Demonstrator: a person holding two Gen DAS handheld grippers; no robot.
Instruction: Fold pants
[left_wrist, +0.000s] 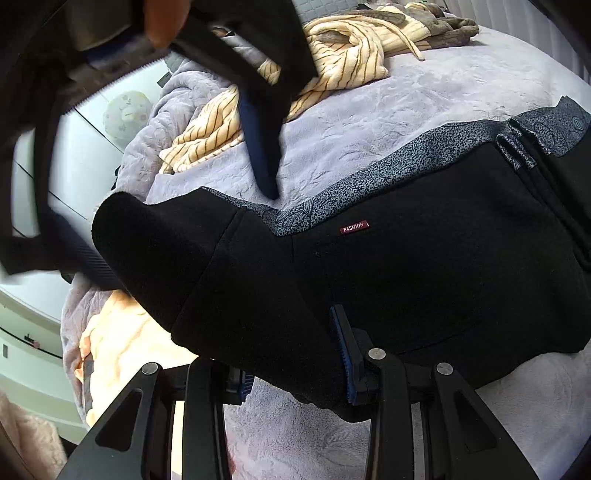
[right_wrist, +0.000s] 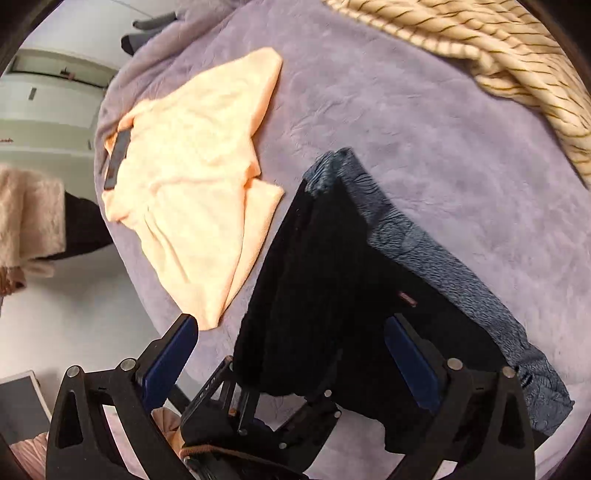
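Black pants (left_wrist: 424, 273) with a grey patterned waistband (left_wrist: 406, 173) and a small red label lie on the lavender blanket (left_wrist: 369, 110). A folded part of them drapes over my left gripper (left_wrist: 295, 354), whose jaws stand apart with cloth between them; the left fingertip is hidden under the cloth. My right gripper (right_wrist: 291, 332) is open above the pants (right_wrist: 332, 277), its fingers spread wide, holding nothing. It also shows in the left wrist view (left_wrist: 266, 158), hovering above the waistband.
A peach garment (right_wrist: 192, 177) lies on the blanket (right_wrist: 424, 129) left of the pants. A cream striped garment (left_wrist: 332, 59) and a grey-brown one (left_wrist: 424, 22) lie at the far side. The bed edge and white floor (right_wrist: 85, 295) are to the left.
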